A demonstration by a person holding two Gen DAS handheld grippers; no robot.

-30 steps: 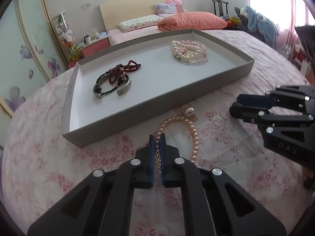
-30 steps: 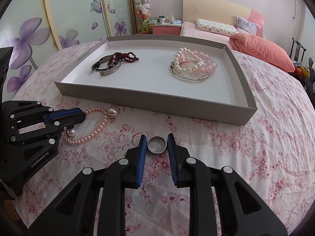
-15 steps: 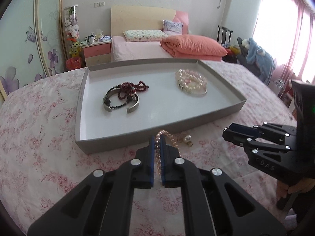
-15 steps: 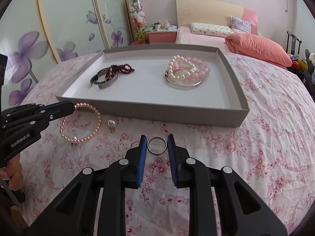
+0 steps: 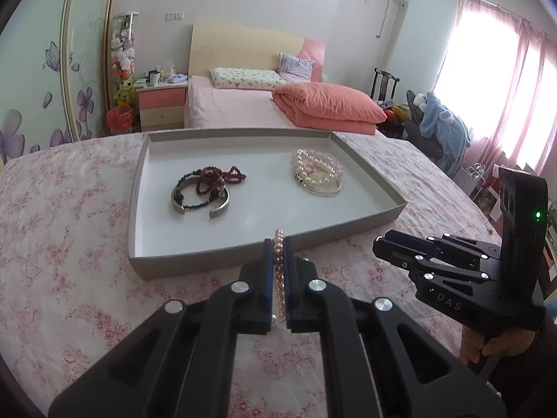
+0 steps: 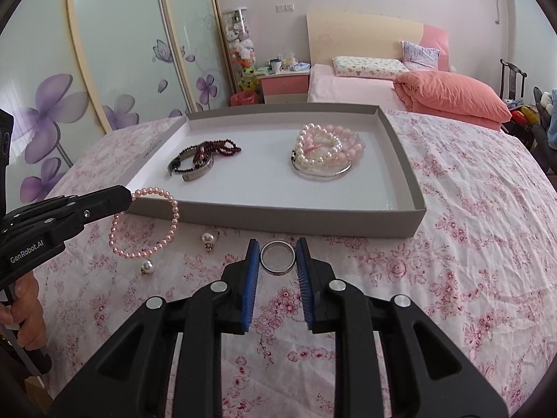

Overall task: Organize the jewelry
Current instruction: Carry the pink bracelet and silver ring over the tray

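Holding the bracelet point(image 6: 144, 224) pinched in my left claw point(image 5: 278, 249), I see the tray point(image 6: 278, 214) just ahead, while my right claw point(image 6: 278, 256) grips the ring point(image 6: 277, 257).

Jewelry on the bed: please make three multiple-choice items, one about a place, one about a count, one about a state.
1. Where does the silver ring sit?
A. between the right gripper's fingers
B. inside the grey tray
C. on the pillow

2. How many loose pearl earrings lie on the bedspread?
A. none
B. two
C. five

3. How is the pink bead bracelet held?
A. lying in the tray
B. clamped in the left gripper, dangling
C. around a wrist

Key: A, ring sits between blue pads; B, two pearls before the tray; B, it hangs from shut fingertips.
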